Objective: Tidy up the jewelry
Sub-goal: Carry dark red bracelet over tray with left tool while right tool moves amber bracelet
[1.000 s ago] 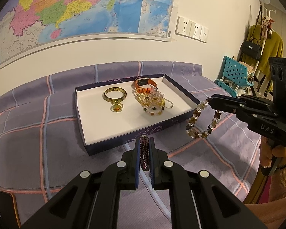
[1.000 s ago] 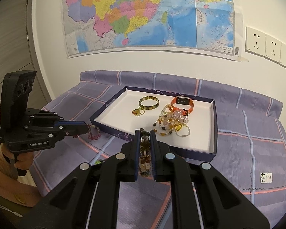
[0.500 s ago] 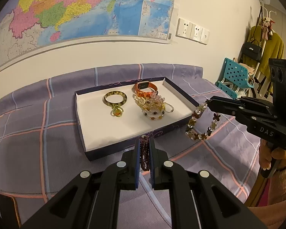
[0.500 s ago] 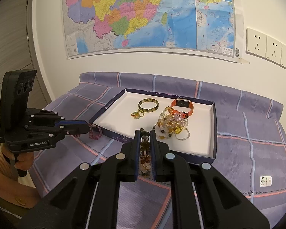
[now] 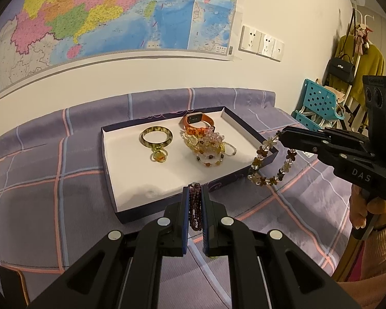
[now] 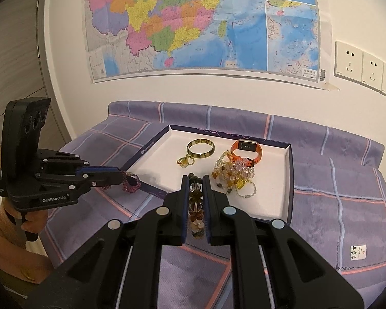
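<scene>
Both tongs [image 5: 195, 200] [image 6: 195, 190] grip bracelets, seemingly short of the tray [image 5: 247, 126].

Purple plaid-covered bed [image 5: 51, 193] carries 1 tray [image 5: 110, 180].

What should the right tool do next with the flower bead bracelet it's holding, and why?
Probably carry it forward over the tray and lower it onto bare white floor. The right tool is shut on the flower bead bracelet, which hangs just outside the tray's corner.
</scene>
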`<state>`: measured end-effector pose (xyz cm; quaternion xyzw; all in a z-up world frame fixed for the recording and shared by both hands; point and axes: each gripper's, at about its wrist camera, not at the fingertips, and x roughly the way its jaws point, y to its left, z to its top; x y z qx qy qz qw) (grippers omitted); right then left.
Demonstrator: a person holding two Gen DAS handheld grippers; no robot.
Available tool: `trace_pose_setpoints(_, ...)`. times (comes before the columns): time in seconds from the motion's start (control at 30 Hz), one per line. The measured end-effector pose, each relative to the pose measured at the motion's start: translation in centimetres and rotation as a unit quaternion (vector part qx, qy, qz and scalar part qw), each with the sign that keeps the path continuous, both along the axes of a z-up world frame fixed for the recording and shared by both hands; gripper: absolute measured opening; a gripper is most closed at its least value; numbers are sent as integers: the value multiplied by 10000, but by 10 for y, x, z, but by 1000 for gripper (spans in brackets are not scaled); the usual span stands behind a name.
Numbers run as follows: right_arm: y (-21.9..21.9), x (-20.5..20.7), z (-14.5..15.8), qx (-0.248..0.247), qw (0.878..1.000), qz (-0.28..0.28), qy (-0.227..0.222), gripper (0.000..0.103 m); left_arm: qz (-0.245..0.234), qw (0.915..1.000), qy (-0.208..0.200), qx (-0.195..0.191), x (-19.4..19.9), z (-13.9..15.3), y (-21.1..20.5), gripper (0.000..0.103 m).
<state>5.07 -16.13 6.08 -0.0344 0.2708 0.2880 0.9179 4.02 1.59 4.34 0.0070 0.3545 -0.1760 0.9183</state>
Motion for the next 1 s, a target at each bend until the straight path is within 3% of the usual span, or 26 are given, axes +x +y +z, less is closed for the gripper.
trace_pose_setpoints(1.0,-6,32,10,303,9995,0,94,10,71,10000,-58,27,25,7,-4,7)
